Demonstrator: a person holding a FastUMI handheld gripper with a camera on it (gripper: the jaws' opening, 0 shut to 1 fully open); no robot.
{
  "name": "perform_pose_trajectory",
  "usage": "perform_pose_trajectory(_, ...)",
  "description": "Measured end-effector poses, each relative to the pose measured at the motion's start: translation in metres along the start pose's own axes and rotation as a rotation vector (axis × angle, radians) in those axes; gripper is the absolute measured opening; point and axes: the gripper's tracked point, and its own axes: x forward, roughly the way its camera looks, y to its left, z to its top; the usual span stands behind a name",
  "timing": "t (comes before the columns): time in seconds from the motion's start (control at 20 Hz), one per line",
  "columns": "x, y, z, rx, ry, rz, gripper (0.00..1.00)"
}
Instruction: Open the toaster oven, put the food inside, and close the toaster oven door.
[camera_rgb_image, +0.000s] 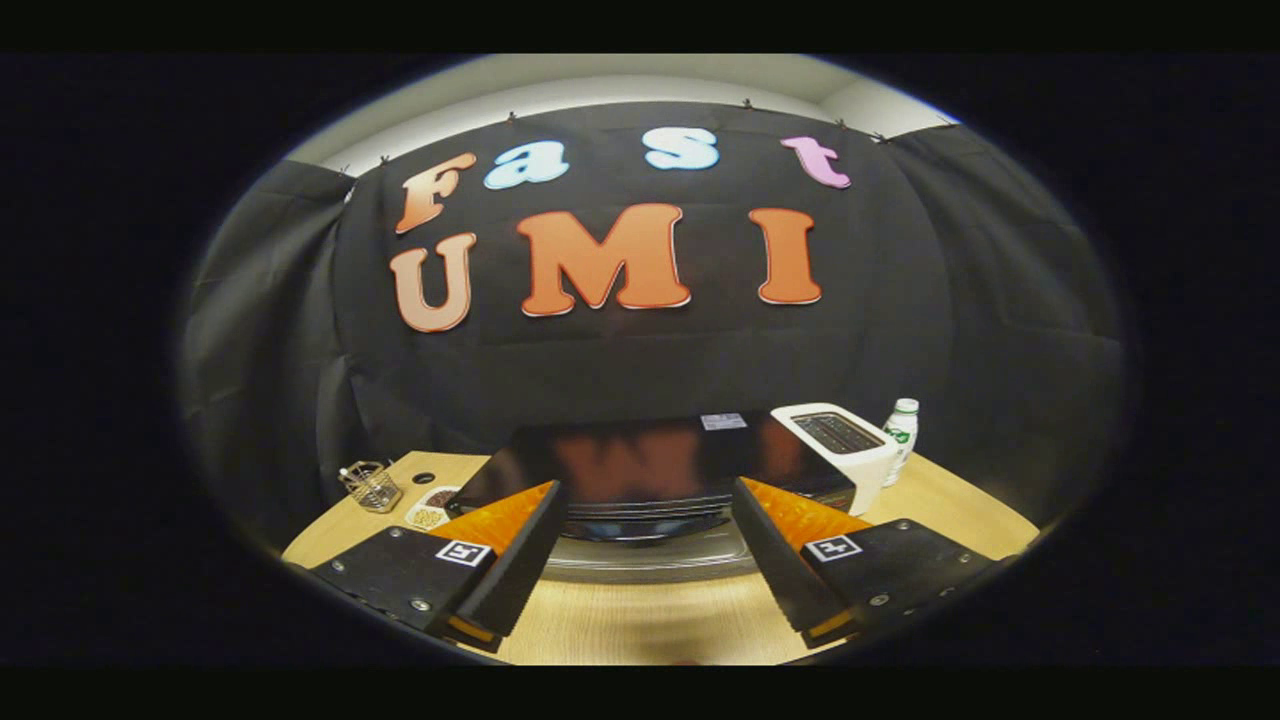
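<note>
Gripper view
Tongs: my tongs (640, 560) are spread wide with nothing held; one finger sits at 7 o'clock, the other at 5 o'clock, and bare counter shows in the gap between them.
Toaster oven: the glossy black box-shaped toaster oven (650, 465) stands at 12 o'clock just ahead of my fingertips, its dark top reflecting the wall behind it; its glass-fronted door (650, 545) faces me between the fingers, and I cannot tell whether it is fully closed.
Counter: the light wooden counter (640, 620) carries everything.
Toaster: a white slot toaster (845, 450) stands just beside the oven at 2 o'clock.
Bottle: a small white plastic bottle with a green cap (902, 432) stands just beyond the toaster, also at 2 o'clock.
Basket: a small wire mesh basket (370, 486) sits at 10 o'clock.
Food: a small white compartment dish (432, 508) with brownish food lies between the basket and the oven, at 10 o'clock.
</note>
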Motion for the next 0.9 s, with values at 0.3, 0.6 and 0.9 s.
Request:
perform_pose_trajectory(0.3, 0.045, 0.007, -0.019, -0.024, 0.065, 0.000, 0.98)
perform_pose_trajectory(0.6, 0.037, 0.017, -0.028, -0.081, 0.077, 0.026, 0.98)
perform_pose_trajectory(0.9, 0.020, 0.017, -0.036, -0.088, 0.084, 0.019, 0.99)
